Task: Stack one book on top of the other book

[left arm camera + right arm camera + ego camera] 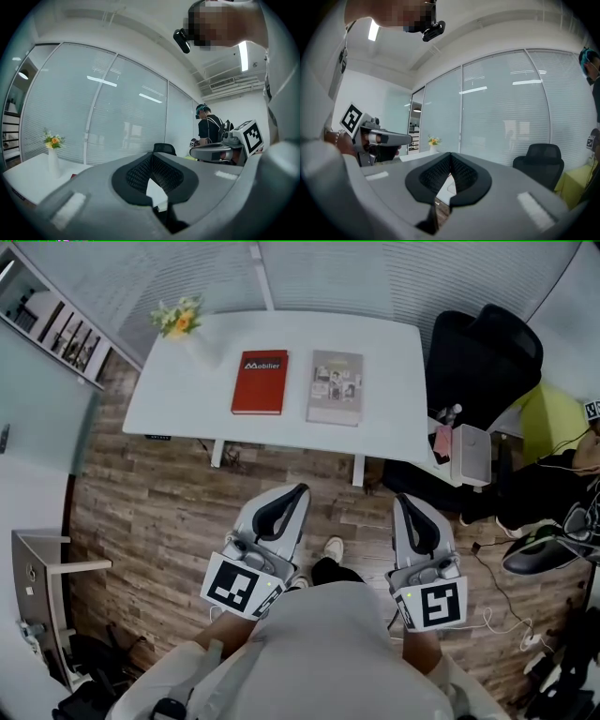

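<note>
White counter sits well ahead of left claw and right claw, both pinched together, empty. I'd guess that's because red book and grey book aren't within reach.

Grey-covered book, near edge of white desk: cover print too small to read. Red hardcover book: mostly hidden behind left gripper.
</note>
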The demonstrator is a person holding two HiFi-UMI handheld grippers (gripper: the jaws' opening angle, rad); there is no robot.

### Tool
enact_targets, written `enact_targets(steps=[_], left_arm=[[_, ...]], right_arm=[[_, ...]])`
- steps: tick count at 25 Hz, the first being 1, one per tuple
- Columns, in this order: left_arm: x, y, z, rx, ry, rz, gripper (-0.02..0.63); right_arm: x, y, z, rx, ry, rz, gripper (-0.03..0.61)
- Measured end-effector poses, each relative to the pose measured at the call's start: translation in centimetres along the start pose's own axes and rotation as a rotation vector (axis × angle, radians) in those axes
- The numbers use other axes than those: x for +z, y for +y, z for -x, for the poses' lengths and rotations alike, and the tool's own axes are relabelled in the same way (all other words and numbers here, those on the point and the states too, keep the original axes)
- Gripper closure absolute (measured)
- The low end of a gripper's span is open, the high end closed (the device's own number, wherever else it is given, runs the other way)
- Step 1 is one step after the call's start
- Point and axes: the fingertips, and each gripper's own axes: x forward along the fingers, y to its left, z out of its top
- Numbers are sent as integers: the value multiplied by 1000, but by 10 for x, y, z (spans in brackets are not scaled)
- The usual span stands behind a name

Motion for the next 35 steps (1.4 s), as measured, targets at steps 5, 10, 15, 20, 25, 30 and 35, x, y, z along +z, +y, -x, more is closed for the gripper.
enact_targets(steps=[5, 10, 15, 20, 25, 30, 35], left_arm=[[2, 0, -30, 6, -2, 0, 609], [-1, -1, -47, 11, 3, 10, 609], [-4, 4, -57, 28, 8, 18, 609], [-8, 19, -73, 30, 13, 27, 609], [-3, 35, -92, 22, -1, 24, 609], [3, 63, -110, 22, -11, 24, 609], [9, 100, -129, 23, -16, 31, 609]], right_arm=[[-3, -29, -12, 5, 5, 0, 572], [-6, -46, -21, 13, 9, -3, 572], [-11, -52, -29, 32, 20, -12, 572], [-11, -61, -49, 36, 18, -8, 572], [-9, -69, -71, 36, 17, -1, 572], [-4, -75, -103, 39, 17, 8, 572], [2, -78, -146, 47, 17, 16, 572]])
